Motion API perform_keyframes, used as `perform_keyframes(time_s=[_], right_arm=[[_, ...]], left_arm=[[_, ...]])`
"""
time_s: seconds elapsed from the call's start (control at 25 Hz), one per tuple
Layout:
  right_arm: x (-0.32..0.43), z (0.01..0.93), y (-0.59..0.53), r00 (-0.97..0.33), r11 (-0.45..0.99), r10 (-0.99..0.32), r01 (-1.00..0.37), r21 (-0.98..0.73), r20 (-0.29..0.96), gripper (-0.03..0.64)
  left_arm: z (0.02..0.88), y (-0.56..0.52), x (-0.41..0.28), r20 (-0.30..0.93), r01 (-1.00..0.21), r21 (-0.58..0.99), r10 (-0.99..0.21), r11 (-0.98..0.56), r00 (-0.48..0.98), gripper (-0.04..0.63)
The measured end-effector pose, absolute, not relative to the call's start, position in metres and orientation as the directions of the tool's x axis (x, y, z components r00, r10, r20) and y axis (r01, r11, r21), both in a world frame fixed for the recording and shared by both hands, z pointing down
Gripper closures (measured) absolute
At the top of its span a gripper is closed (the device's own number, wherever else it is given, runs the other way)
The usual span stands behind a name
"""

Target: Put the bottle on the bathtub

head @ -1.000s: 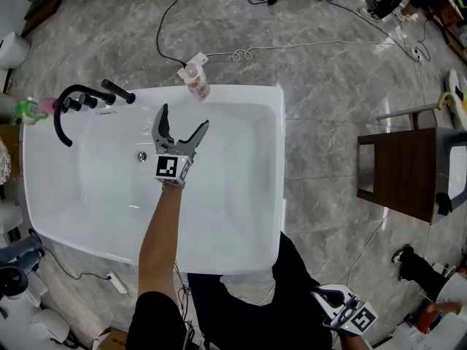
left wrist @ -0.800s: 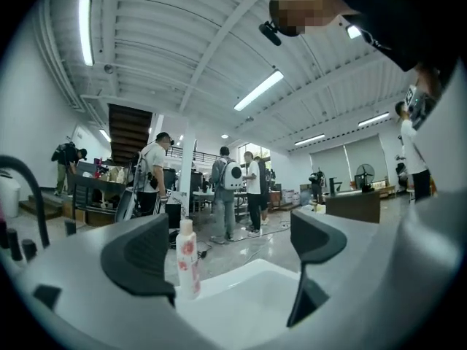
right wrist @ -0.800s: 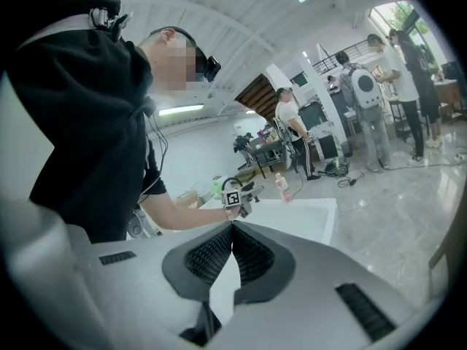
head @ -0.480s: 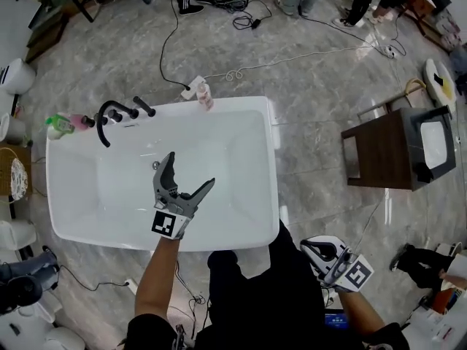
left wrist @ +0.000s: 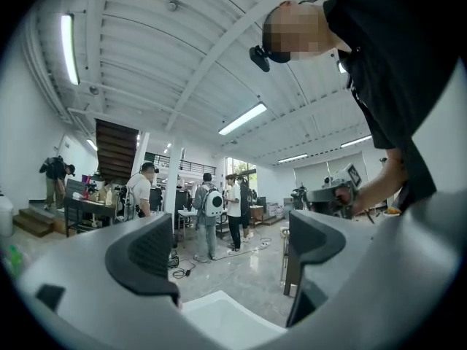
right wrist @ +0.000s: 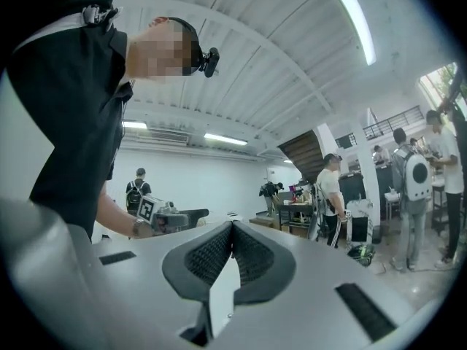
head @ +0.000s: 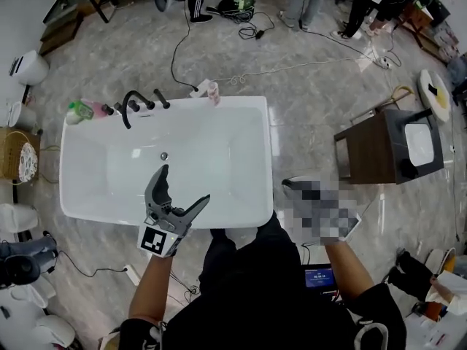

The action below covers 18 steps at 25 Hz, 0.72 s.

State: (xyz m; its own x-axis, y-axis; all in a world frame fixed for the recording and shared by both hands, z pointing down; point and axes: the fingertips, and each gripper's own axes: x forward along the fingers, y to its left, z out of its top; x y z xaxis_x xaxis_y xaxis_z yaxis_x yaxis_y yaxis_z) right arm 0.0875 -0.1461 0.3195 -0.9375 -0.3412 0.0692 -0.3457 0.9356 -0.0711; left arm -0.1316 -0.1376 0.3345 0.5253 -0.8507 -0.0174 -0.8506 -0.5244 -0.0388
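Bottle point(head: 213, 92): pink, on the far rim of the white bathtub point(head: 267, 166), toward the far right corner, to the right of the black faucet point(head: 136, 100). It appears to stand on its base with the long axis roughly vertical. From the steep head view it reads as a short slanted shape, lighter end pointing away from the basin. It is too small to confirm cap or label.

Left gripper point(head: 184, 184): held over the near rim of the bathtub, jaws spread wide, nothing between them. Its own view shows only open room and a white corner of the tub past the pads. The bottle is well apart from these jaws, across the whole basin.

Right gripper point(right wrist: 232, 228): jaws pressed together, pads meeting, nothing caught. In the head view a mosaic patch covers it, to the right of the tub, well apart from the bottle
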Motion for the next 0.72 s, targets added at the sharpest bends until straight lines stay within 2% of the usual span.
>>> perform_keyframes(time_s=[0.16, 0.32, 0.48, 0.72], right_arm=[[0.08, 0.296, -0.151, -0.943, 0.943, -0.331, -0.332, -0.028, 0.035, 0.606], [0.077, 0.286, -0.151, -0.939, 0.939, -0.343, -0.343, 0.005, 0.024, 0.607], [0.078, 0.281, -0.153, -0.935, 0.935, -0.353, -0.353, 0.003, 0.016, 0.607], [0.076, 0.279, -0.153, -0.933, 0.933, -0.359, -0.359, -0.008, -0.006, 0.607]], left_arm=[[0.297, -0.11, -0.127, -0.097, -0.869, -0.002, -0.864, -0.496, 0.493, 0.092], [0.296, -0.095, -0.129, -0.063, -0.886, -0.036, -0.884, -0.463, 0.464, 0.092], [0.284, -0.094, -0.124, -0.106, -0.886, -0.001, -0.881, -0.464, 0.461, 0.092], [0.282, -0.095, -0.117, -0.083, -0.873, -0.044, -0.869, -0.486, 0.488, 0.092]])
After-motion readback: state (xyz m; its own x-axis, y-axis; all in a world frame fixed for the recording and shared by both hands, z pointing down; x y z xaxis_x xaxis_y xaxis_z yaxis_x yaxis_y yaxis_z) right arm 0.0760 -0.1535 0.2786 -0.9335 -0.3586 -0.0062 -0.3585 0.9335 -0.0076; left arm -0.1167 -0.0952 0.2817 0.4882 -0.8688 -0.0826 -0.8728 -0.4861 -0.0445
